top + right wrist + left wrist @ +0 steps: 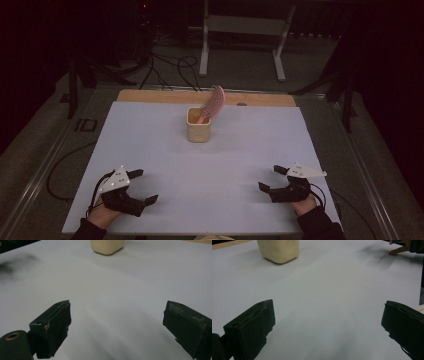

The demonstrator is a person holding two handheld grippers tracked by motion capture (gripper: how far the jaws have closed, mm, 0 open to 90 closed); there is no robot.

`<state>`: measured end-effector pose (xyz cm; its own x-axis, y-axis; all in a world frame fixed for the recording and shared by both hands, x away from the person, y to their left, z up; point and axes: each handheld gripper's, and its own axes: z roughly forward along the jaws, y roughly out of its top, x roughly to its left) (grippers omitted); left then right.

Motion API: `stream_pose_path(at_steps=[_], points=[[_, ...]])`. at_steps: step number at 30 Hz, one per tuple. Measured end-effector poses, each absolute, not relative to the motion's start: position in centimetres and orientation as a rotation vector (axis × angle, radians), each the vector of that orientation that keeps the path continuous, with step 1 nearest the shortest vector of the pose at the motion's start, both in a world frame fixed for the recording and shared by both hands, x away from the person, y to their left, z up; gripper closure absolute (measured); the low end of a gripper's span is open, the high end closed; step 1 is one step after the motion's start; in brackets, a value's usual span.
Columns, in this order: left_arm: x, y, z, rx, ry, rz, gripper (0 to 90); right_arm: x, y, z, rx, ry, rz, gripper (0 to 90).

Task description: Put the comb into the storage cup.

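Observation:
A cream square cup (198,128) stands upright at the far middle of the white sheet, with a pink, dotted brush-like object (213,102) leaning out of it to the right. The cup's lower body also appears at the top of the left gripper view (279,250) and the right gripper view (107,246). My left gripper (143,186) rests low at the near left, open, jaws wide apart over bare sheet (327,322). At the near right my right gripper (272,178) is open too, with nothing between its jaws (116,322).
The white sheet (165,160) covers a wooden table whose bare edge (150,95) shows at the back. A metal stand (242,35) and loose cables (170,67) lie on the floor beyond. A finger of the other hand (398,250) touches the sheet far off.

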<state>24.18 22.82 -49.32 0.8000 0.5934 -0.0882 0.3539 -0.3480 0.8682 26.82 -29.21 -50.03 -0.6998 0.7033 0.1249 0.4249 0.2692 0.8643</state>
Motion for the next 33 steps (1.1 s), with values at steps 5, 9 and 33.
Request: stream_pose_path(at_steps=[5, 9, 33], points=[[24.2, 22.8, -49.3, 1.971, 0.71, 0.297, 0.1, 25.9, -29.5, -50.5, 1.053, 2.262, 1.372, 7.8], [24.2, 22.9, -49.3, 1.97, 0.709, 0.3, 0.1, 25.3, -29.8, -50.4, 1.054, 2.246, 1.362, 7.8], [24.1, 22.8, -49.3, 1.972, 0.707, 0.307, 0.1, 24.1, -30.2, -50.4, 1.049, 2.207, 1.287, 7.8]])
